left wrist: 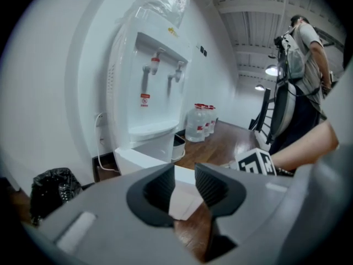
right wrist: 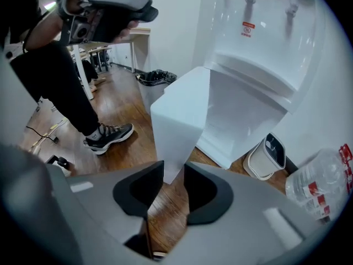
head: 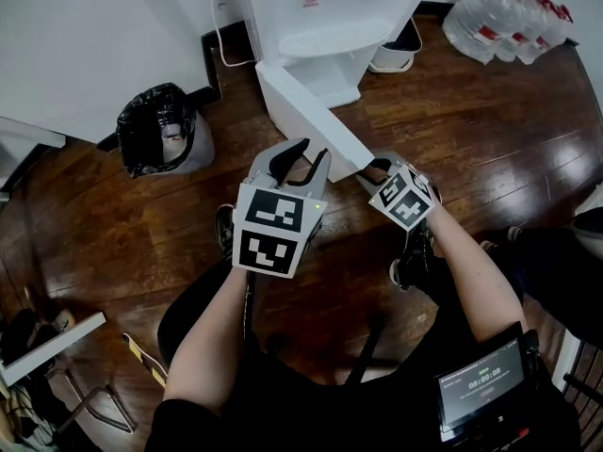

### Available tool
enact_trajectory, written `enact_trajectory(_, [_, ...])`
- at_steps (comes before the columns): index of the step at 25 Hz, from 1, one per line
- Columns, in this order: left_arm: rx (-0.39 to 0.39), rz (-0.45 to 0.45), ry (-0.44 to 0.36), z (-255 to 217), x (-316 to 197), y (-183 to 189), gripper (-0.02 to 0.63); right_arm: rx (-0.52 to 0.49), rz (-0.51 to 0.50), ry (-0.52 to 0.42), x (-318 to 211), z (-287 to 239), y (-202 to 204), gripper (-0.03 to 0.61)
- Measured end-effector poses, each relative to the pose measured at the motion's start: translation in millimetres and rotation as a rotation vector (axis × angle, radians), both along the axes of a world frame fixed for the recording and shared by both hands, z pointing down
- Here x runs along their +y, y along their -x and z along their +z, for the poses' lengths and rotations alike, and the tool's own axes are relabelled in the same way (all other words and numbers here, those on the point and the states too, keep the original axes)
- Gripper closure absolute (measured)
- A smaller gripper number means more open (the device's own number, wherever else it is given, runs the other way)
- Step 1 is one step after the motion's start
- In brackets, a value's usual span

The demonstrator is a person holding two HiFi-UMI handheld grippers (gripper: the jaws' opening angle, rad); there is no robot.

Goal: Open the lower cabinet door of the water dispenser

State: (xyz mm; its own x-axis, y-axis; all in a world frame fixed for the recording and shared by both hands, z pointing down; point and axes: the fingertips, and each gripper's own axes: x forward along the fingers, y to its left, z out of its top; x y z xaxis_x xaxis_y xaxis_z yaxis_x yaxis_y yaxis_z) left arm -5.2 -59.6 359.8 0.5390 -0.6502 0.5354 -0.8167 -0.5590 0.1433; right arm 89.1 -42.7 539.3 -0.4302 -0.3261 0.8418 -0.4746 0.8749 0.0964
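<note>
Dark wooden floorboards (head: 471, 130) run up to plain white walls (head: 75, 36), with a black skirting strip along the foot of them. One white water dispenser (head: 330, 8) stands against the wall, and it has two taps, one with a red top (left wrist: 155, 65) and one grey (left wrist: 178, 70). Its single lower cabinet door (head: 311, 121) stands swung out over the floor towards the person. One bin lined with a black bag (head: 160, 130) sits left of it. One small white bin (head: 396, 55) sits just beside it on the right. At least three big water bottles (head: 499, 17) cluster in the far corner.

Two tools are in view. The left hand-held gripper (head: 303, 155) hangs near the door with its jaws slightly apart and nothing between them. The right hand-held gripper (head: 380, 168) sits at the door's outer edge with its jaws narrowly apart. The door's lower corner shows in the gap, and the pads do not visibly press on it.
</note>
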Motion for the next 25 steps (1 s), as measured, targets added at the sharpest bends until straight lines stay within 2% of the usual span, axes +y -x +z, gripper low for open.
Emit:
enact_trajectory(5, [0.048, -0.015, 0.059, 5, 1, -3, 0.480, -0.001, -0.055, -0.009, 5, -5, 13, 0.460])
enact_trajectory(12, [0.019, -0.051, 0.044, 7, -6, 6, 0.480, -0.021, -0.102, -0.014, 16, -10, 31, 0.462])
enact_trajectory(17, [0.034, -0.101, 0.040, 0, -13, 17, 0.480, -0.062, -0.146, 0.016, 33, -12, 51, 0.497])
enact_trajectory(25, [0.054, -0.129, 0.039, -3, -14, 28, 0.480, -0.093, -0.210, 0.042, 48, -16, 83, 0.506])
